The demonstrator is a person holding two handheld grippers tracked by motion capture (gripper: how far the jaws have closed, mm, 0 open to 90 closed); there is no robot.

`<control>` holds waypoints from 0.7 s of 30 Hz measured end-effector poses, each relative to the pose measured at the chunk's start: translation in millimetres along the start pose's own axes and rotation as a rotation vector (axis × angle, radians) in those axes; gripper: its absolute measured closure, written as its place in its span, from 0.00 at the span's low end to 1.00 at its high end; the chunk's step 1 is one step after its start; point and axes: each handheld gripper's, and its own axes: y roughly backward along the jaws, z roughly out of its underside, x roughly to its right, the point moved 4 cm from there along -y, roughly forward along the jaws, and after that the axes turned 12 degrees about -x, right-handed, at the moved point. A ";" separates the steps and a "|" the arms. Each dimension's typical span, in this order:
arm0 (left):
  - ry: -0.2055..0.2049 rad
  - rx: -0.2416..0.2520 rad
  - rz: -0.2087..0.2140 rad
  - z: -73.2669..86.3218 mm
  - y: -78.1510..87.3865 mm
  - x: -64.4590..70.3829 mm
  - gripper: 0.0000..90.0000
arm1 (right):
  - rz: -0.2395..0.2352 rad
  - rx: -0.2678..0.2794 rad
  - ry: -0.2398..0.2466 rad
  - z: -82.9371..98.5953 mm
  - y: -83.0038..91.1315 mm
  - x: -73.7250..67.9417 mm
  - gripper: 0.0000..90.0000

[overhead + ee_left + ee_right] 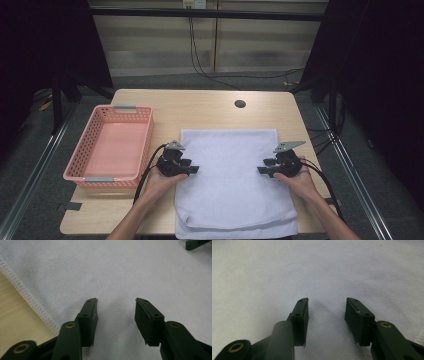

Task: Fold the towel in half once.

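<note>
A light wooden desk (pixel 210 112) stands on grey carpet before a pale panelled wall, with black curtains at both sides. On it lies a white towel (pixel 230 165), spread flat across the middle and near part of the desk; its near end already looks doubled, with a rolled fold line running just inside the front edge, so I judge that one fold is made and the rest of the folding is left. The left gripper (pixel 193 169) rests over the towel's left edge about halfway along its length, and in the left gripper view (pixel 116 308) its jaws stand apart with bare cloth between them, the stitched hem (pixel 30 298) running just to the side of them; it is released and grasps nothing. The right gripper (pixel 262 167) sits across from it at the towel's right edge, and in the right gripper view (pixel 326 307) its jaws are likewise spread over plain cloth, with nothing pinched. To the towel's left, near but apart from it, stands a pink basket (pixel 80 150), nothing showing inside it, probably where the folded towel is meant to go. Beyond the towel's far edge, a small round hole (pixel 240 104) pierces the desk.
</note>
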 end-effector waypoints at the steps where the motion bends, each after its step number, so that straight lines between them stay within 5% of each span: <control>1: -0.012 -0.003 -0.025 0.7 -0.1 0.7 0.68 | 0.013 -0.005 0.016 1.5 0.5 -1.3 0.62; 4: -0.017 -0.010 -0.050 2.9 0.6 3.2 0.76 | 0.020 -0.018 0.010 3.5 2.1 -3.6 0.67; 8: -0.019 -0.012 -0.002 12.8 4.4 6.4 0.91 | 0.020 -0.025 0.026 17.2 9.9 -12.3 0.80; 13: -0.048 -0.027 0.008 24.3 8.0 22.5 0.92 | -0.015 -0.030 0.035 32.6 18.5 -24.1 0.81; 21: -0.062 -0.052 0.081 47.4 16.5 50.5 0.89 | -0.071 -0.041 0.028 55.5 31.3 -39.4 0.81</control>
